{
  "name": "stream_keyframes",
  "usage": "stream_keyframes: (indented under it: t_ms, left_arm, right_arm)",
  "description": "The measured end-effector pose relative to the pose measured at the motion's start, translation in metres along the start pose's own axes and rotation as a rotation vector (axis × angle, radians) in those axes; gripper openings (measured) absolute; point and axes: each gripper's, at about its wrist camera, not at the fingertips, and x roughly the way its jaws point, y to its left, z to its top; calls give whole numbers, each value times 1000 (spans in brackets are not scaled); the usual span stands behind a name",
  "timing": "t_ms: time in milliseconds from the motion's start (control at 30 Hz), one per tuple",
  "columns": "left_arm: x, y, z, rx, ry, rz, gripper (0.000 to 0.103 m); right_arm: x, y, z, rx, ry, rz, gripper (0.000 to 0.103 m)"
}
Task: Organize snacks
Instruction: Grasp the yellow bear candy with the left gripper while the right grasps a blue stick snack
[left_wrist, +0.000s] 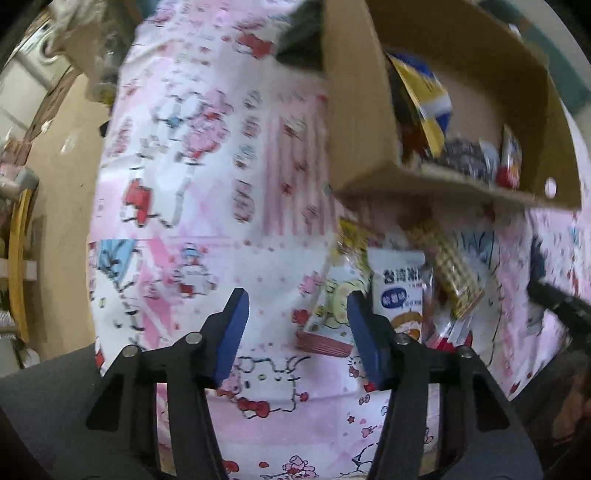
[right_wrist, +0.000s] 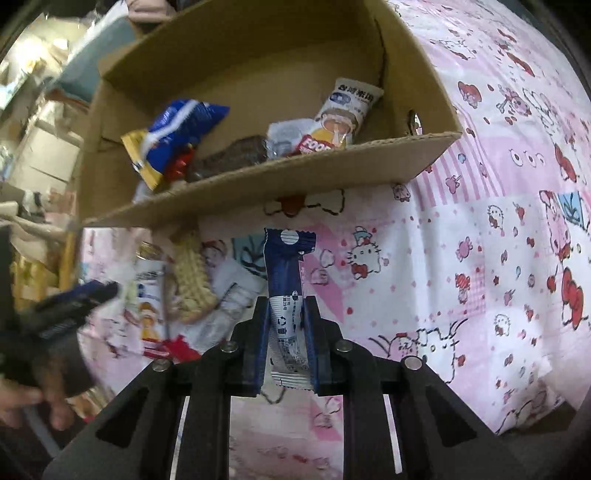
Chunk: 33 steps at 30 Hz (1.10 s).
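A cardboard box (right_wrist: 258, 188) stands on the pink cartoon-print cloth and holds several snack packets, among them a blue and yellow bag (right_wrist: 177, 129) and a white packet (right_wrist: 347, 110). My right gripper (right_wrist: 286, 306) is shut on a long blue and white snack packet (right_wrist: 286, 266), held just in front of the box's near wall. My left gripper (left_wrist: 297, 306) is open and empty above the cloth, left of a small pile of loose snacks: a white packet (left_wrist: 400, 291) and a wafer stick packet (left_wrist: 456, 273). The box also shows in the left wrist view (left_wrist: 362, 122).
The pink cloth (left_wrist: 207, 166) covers the table. The table's left edge drops to a beige floor (left_wrist: 62, 147) with clutter. The loose snack pile also shows in the right wrist view (right_wrist: 188, 280), beside the left gripper's blurred body (right_wrist: 62, 314).
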Motion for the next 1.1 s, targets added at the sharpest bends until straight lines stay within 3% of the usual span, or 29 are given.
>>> stream_keyframes:
  t_ms: [233, 300, 400, 667, 800, 967, 1100]
  left_arm:
    - [25, -29, -2, 93, 47, 4, 51]
    - [26, -32, -2, 113, 40, 21, 22]
    - [21, -35, -9, 135, 67, 25, 22]
    - [-1, -20, -24, 69, 27, 34, 22]
    - [-12, -18, -32, 12, 29, -1, 22]
    - [-41, -2, -41, -70, -26, -14, 22]
    - [-72, 8, -48, -81, -114, 1, 22]
  right_arm:
    - [-14, -8, 3, 23, -32, 43, 19]
    - [-16, -10, 5, 21, -34, 49, 19]
    - [-16, -6, 5, 6, -38, 54, 19]
    - [-15, -3, 1, -14, -32, 77, 19]
    - [-16, 2, -2, -22, -29, 89, 19]
    - [-24, 4, -7, -23, -31, 130, 19]
    - [-37, 6, -9, -23, -54, 181, 19]
